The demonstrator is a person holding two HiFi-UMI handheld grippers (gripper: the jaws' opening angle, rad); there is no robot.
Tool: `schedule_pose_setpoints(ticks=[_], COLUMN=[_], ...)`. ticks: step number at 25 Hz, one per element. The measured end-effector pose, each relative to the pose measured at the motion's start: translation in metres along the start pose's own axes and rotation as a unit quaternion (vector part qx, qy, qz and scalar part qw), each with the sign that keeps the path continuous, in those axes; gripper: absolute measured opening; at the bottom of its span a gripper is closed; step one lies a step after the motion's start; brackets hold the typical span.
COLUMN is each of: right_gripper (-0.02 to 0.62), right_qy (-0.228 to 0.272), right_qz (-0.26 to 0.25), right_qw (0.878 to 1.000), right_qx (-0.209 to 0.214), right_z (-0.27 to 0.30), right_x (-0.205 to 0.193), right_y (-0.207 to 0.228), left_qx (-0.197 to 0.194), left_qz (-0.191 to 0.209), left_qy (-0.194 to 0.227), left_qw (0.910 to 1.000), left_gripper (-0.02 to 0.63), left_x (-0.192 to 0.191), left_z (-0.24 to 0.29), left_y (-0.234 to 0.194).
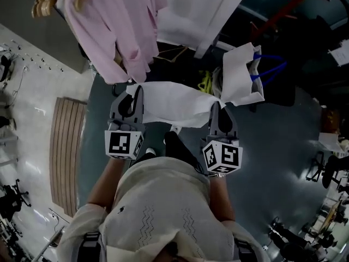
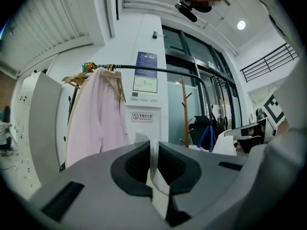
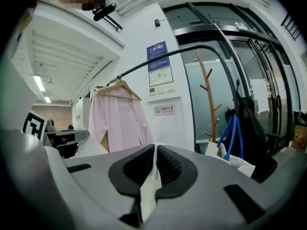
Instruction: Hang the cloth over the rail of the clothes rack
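A white cloth (image 1: pixel 174 103) hangs stretched between my two grippers in front of the person's chest. My left gripper (image 1: pixel 132 94) is shut on the cloth's left end. My right gripper (image 1: pixel 217 109) is shut on its right end. In the left gripper view a thin fold of cloth (image 2: pixel 154 163) is pinched between the shut jaws of the left gripper (image 2: pixel 153 150). The right gripper view shows the same for the cloth (image 3: pixel 147 191) in the right gripper (image 3: pixel 154 153). The rack's black rail (image 2: pixel 160 71) (image 3: pixel 158 61) runs high ahead, above both grippers.
A pink shirt (image 1: pixel 117 26) (image 2: pixel 98 119) (image 3: pixel 119 121) hangs on a wooden hanger at the rail's left end. A wooden coat stand (image 2: pixel 183 110) (image 3: pixel 211 97) and a white bag with blue handles (image 1: pixel 241 75) (image 3: pixel 233 138) stand at the right. A wooden slatted panel (image 1: pixel 66 152) lies left.
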State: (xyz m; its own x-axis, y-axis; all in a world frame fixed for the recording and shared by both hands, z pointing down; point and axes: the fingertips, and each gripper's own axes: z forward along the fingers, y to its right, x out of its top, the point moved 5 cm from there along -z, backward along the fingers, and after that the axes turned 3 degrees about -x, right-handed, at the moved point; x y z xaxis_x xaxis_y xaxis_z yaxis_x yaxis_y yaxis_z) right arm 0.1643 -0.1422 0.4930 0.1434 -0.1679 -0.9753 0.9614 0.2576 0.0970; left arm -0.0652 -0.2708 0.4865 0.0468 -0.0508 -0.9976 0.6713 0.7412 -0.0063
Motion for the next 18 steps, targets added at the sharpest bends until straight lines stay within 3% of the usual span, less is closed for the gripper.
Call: schedule_pose_setpoints(ticks=[8, 18], right_gripper=[0.021, 0.023], right_qy=[0.001, -0.034], right_qz=[-0.022, -0.008], right_qw=[0.999, 0.999], right_qx=[0.036, 0.002], right_z=[0.082, 0.117], right_x=[0.032, 0.019], right_y=[0.043, 0.056], left_qx=[0.051, 0.035], left_qz=[-0.011, -0.009], left_qy=[0.011, -0.011], left_qw=[0.9986, 0.9993], left_gripper=[0.02, 0.02], left_x=[0.008, 0.003], left_z=[0.076, 0.119], left_y=[-0.013, -0.035])
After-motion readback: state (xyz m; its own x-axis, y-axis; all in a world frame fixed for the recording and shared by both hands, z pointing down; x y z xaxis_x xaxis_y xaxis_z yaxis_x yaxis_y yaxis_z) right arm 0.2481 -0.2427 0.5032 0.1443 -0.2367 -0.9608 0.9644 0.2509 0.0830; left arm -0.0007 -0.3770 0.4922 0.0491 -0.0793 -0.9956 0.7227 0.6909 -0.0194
